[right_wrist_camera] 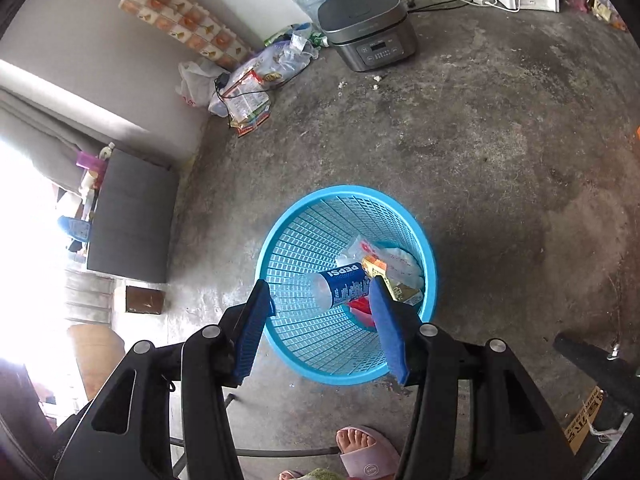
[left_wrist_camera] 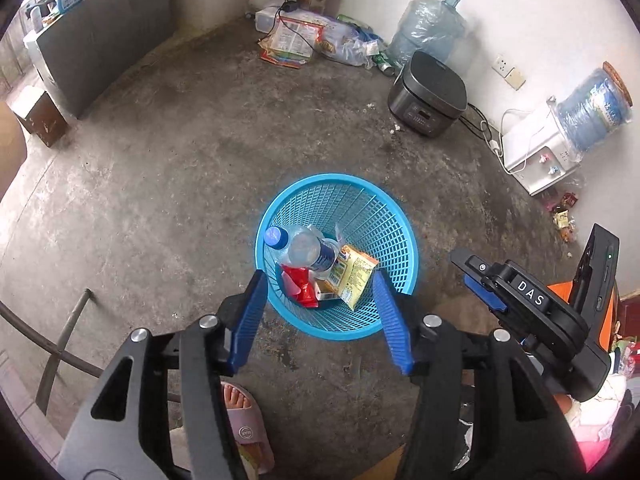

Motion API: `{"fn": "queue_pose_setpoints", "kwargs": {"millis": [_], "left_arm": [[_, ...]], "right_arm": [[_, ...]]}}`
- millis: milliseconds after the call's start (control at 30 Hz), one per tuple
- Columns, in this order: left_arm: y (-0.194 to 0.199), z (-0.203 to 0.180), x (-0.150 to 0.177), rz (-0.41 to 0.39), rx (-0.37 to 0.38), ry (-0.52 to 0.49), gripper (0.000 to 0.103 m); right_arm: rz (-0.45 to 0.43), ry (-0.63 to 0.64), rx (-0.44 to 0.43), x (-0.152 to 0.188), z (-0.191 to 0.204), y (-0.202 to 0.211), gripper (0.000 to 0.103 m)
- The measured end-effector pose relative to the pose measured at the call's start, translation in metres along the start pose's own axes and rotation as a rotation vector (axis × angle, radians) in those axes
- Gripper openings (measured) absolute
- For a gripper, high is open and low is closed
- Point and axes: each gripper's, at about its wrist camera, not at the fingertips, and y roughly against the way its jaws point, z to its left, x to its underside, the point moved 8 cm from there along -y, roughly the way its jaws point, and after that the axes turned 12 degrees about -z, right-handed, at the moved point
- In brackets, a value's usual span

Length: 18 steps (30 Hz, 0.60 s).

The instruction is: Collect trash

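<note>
**Trash in the basket, more along the walls**

Trash sits inside the blue basket point(left_wrist_camera: 394, 240) on the concrete floor: a clear Pepsi bottle point(left_wrist_camera: 306, 248) with a blue cap leaning on the inner wall, a yellow snack packet point(left_wrist_camera: 356, 276), a red wrapper point(left_wrist_camera: 300, 288) and something white and crumpled that I can only make out from the right wrist view. I have both tools hanging over the rim. My left gripper point(left_wrist_camera: 318, 304) stands spread with nothing between its blue pads, and my right gripper point(right_wrist_camera: 318, 312) is spread too, empty (the bottle only appears between its fingers; it lies lower, in the basket).

So I judge this load delivered. What remains, as far as I can see: small wrappers point(left_wrist_camera: 564, 216) on the floor beside the white water dispenser point(left_wrist_camera: 532, 152), and a heap of bags and packaging point(left_wrist_camera: 320, 40) by the far wall, near the dark rice cooker point(left_wrist_camera: 428, 96).
</note>
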Motion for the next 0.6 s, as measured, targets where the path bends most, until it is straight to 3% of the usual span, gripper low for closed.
{"fn": "queue_pose_setpoints", "kwargs": {"millis": [133,267,433,600], "left_arm": [[0.05,0.019,0.01,-0.051,0.0,0.061,0.063],[0.121,0.04,0.025,-0.105,0.022,0.048,0.063],[0.242,0.073,0.033,-0.29,0.006,-0.006,0.068],[0.345,0.13,0.051,-0.438,-0.066,0.048,0.069]], "right_arm": [[-0.003,-0.056,-0.121,0.001,0.024,0.043,0.054],[-0.045,0.0,-0.195,0.004,0.053,0.095,0.059],[-0.057,0.139,-0.291,0.022,0.1,0.148,0.062],[-0.017,0.245,-0.41,0.054,0.157,0.183,0.063]]}}
